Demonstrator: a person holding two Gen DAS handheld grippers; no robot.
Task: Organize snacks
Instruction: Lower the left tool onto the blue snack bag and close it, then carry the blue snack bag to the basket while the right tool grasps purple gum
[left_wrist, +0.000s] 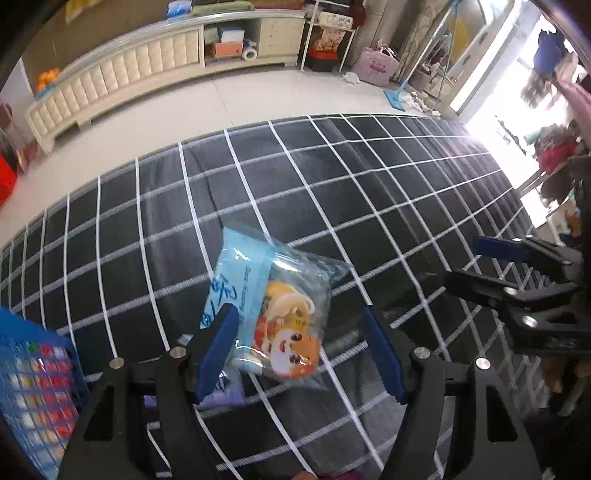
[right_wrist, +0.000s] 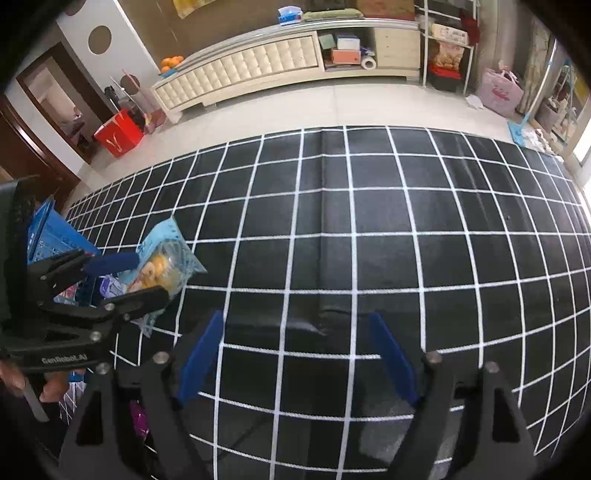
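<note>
Snack bag (left_wrist: 273, 317): one clear, perhaps second beneath.

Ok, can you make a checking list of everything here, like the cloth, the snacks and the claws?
Surface: black cloth with white grid lines, a fold running down its middle.
Job's things: snack bag with a cartoon animal lying on the cloth; blue basket beside it, packets showing through its mesh.
Clutter: a purple packet partly under the snack bag.
Claws: left claw open, straddling the snack bag, pads not pressing; right claw open over bare cloth.
Cables: nothing seen.
Surroundings: cream cabinet, red bag, pink bag on a tiled floor.
</note>
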